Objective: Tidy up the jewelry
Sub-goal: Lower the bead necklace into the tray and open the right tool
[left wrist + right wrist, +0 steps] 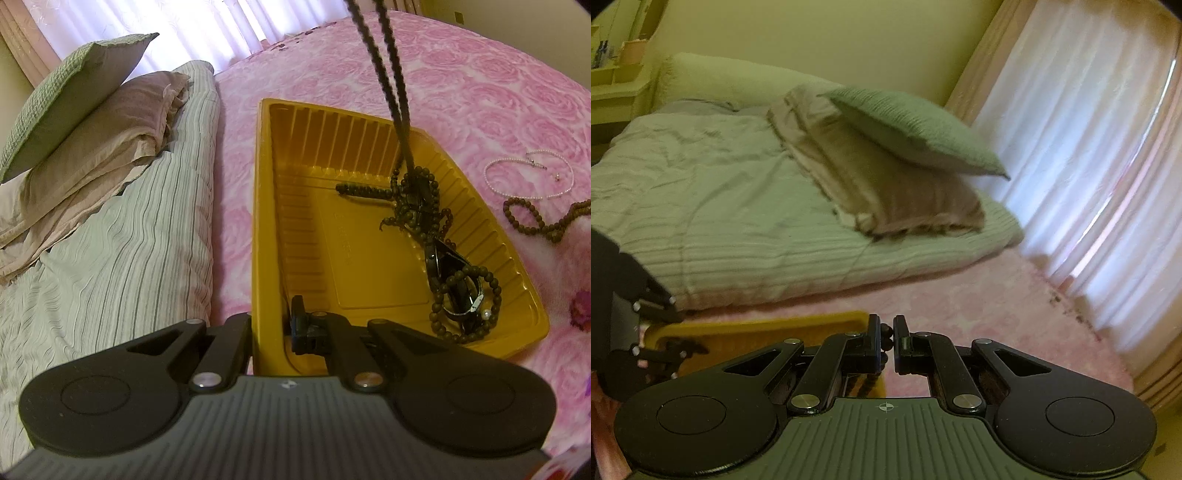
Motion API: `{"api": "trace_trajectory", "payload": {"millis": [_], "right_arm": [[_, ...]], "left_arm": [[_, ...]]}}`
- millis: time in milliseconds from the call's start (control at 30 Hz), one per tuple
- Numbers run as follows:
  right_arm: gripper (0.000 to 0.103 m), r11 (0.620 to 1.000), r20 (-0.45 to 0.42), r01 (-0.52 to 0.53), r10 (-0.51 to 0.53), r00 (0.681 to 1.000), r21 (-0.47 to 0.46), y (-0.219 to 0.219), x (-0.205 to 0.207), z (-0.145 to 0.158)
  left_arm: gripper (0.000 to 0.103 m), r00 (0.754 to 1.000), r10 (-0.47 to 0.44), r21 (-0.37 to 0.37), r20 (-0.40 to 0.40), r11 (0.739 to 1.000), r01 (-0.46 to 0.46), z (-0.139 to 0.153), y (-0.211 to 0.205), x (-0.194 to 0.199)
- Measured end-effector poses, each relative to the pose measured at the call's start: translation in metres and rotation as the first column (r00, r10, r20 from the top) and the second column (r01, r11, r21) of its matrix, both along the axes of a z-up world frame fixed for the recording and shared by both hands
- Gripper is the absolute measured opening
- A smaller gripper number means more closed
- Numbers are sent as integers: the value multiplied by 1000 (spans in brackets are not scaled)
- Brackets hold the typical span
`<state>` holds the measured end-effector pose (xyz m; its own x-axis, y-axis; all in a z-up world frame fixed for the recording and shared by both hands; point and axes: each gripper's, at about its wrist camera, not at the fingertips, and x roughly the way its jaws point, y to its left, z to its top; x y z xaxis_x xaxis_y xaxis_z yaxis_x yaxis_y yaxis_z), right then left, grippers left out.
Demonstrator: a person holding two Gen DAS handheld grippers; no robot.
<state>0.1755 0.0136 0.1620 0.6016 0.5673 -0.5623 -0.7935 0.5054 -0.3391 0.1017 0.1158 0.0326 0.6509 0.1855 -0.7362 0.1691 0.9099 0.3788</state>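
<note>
Left wrist view: you are clamping the left hand-held gripper (pixel 271 325) on the near rim of the yellow tray (pixel 373 258), its jaws pinched tight on the tray wall. Inside the tray, toward its right side, a heap of dark beaded strands (pixel 417 199) is lying together with a black watch (pixel 458 284). A dark bead necklace (pixel 391 74) is hanging down from above, its lower end touching that heap. So part of the job looks done. On the pink bedspread (pixel 461 92), right of the tray, a pearl necklace (pixel 528 173) and a brown bead strand (pixel 539 218) are lying apart from it, and I judge those are left to collect.

Right wrist view: you are holding the right hand-held gripper (pixel 886 339) nearly closed, with dark beads of the hanging necklace caught between its pads. It is sitting above the tray's far edge, with the left one at the left margin. Lowering and releasing the strand is, I judge, your current step.
</note>
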Motion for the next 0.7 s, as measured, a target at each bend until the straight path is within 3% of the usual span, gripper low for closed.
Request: {"api": "trace_trajectory", "payload": {"millis": [700], "right_arm": [[6,996,-144,-53,42,989,-73,10,4,-38]], "left_arm": [[3,1000,-1,1,-2,1000,1,0,1,1]]}}
